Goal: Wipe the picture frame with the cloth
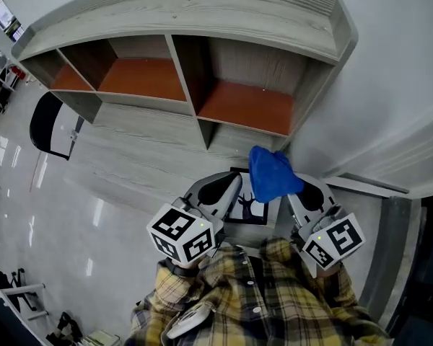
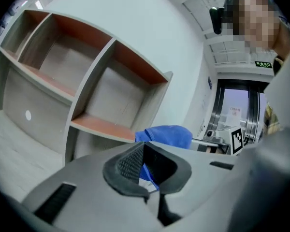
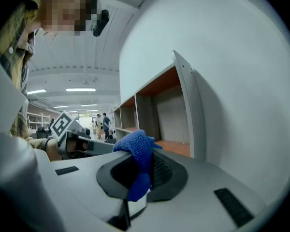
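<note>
Trainee: Has any wiping happened yet?

Supervisor: The glass doesn't tell me. The picture frame [image 1: 254, 211] seems to lie flat on the desk [image 1: 144, 150], in front of the right-hand compartment of the shelf unit [image 1: 187, 9], deer print facing up. No streaks or dust show either way.

Trainee: And the cloth?

Supervisor: The blue cloth [image 1: 273, 173] is in the right gripper [image 1: 297, 187]. Its fingers [image 3: 164, 170] are clamped on a fold, with the rest bunched over their tips. It hangs in front of that same compartment but raised off the desk, so from the head view it covers the frame corner nearest the shelf unit. I'd say it isn't touching the frame.

Trainee: Left gripper?

Supervisor: The left gripper [image 1: 234, 184] hovers in front of the divider bounding that compartment, fingers [image 2: 128, 164] closed together. The blue and white glimpsed past the pads look like cloth and frame beyond, not something pinched. It hides one frame edge, though, so I can't rule out contact.

Trainee: So what's left?

Supervisor: By my reading, the wiping itself: bring the cloth down onto the frame and rub across it, probably with the left gripper steadying it.
</note>
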The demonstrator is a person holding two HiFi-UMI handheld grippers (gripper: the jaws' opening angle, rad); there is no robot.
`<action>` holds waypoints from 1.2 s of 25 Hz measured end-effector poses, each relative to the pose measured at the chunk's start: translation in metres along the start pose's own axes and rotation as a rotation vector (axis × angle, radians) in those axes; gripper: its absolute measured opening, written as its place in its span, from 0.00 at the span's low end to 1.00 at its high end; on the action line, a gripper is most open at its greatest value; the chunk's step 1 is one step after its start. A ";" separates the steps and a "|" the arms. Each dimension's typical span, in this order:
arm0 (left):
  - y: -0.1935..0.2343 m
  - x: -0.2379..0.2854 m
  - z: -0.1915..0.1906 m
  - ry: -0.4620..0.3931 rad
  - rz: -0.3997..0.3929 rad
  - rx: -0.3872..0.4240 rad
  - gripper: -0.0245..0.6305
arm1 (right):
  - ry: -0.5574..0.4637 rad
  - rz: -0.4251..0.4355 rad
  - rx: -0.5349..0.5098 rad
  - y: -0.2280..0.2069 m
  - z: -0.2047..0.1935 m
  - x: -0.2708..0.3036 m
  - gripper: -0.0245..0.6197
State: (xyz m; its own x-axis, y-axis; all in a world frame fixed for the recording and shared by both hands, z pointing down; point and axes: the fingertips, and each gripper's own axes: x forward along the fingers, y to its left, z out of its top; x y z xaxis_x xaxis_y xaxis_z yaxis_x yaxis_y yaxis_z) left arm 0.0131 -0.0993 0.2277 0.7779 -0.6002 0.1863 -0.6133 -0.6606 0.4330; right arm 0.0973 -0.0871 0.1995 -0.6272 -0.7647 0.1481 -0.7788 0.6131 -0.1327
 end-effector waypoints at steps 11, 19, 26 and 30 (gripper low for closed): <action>-0.018 0.004 0.012 -0.002 -0.023 0.070 0.04 | -0.033 0.017 -0.019 0.004 0.020 -0.012 0.09; -0.020 0.002 0.004 0.006 -0.019 0.077 0.04 | -0.007 0.019 -0.022 0.009 0.009 -0.015 0.09; -0.021 0.000 0.002 0.012 -0.012 0.084 0.04 | -0.010 0.009 0.001 0.008 0.001 -0.019 0.09; -0.020 0.000 0.001 0.014 -0.009 0.083 0.04 | -0.009 0.014 0.008 0.008 0.000 -0.019 0.09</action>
State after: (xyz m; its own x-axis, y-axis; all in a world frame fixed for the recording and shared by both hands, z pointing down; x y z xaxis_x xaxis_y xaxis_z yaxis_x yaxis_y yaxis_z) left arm 0.0250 -0.0865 0.2183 0.7852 -0.5876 0.1955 -0.6148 -0.7017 0.3600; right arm 0.1036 -0.0675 0.1960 -0.6376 -0.7581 0.1370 -0.7701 0.6219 -0.1422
